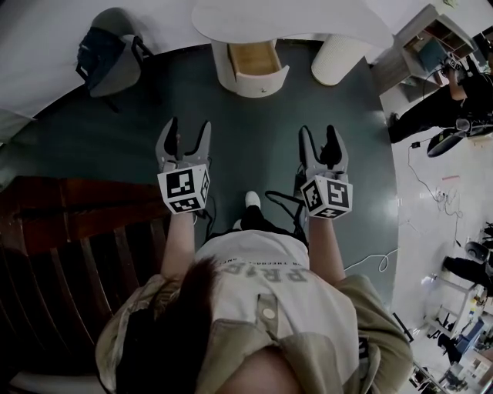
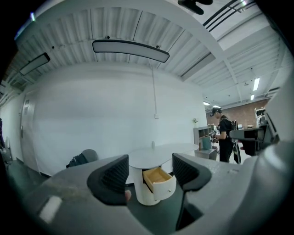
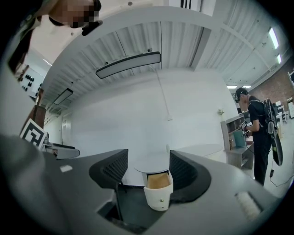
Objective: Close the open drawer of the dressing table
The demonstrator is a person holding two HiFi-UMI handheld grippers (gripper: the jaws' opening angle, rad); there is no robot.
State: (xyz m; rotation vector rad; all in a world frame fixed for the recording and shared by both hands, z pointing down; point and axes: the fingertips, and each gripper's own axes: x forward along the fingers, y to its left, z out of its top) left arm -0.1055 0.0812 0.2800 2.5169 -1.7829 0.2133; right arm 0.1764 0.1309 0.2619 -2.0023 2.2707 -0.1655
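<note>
The white dressing table (image 1: 308, 19) stands against the far wall, its rounded drawer (image 1: 258, 68) pulled out with a bare wooden inside. The same open drawer (image 2: 159, 180) shows between the jaws in the left gripper view, and the drawer (image 3: 159, 187) again in the right gripper view, a small knob on its front. My left gripper (image 1: 189, 131) and right gripper (image 1: 322, 137) hang side by side over the dark floor, well short of the table. Both stand open with nothing between the jaws.
A grey chair (image 1: 114, 55) with a dark bag stands left of the table. A dark wooden bench (image 1: 69, 231) lies at my left. A shelf unit (image 1: 431, 42) and a person in black (image 1: 439, 100) are at the right, with cables (image 1: 427, 188) on the pale floor.
</note>
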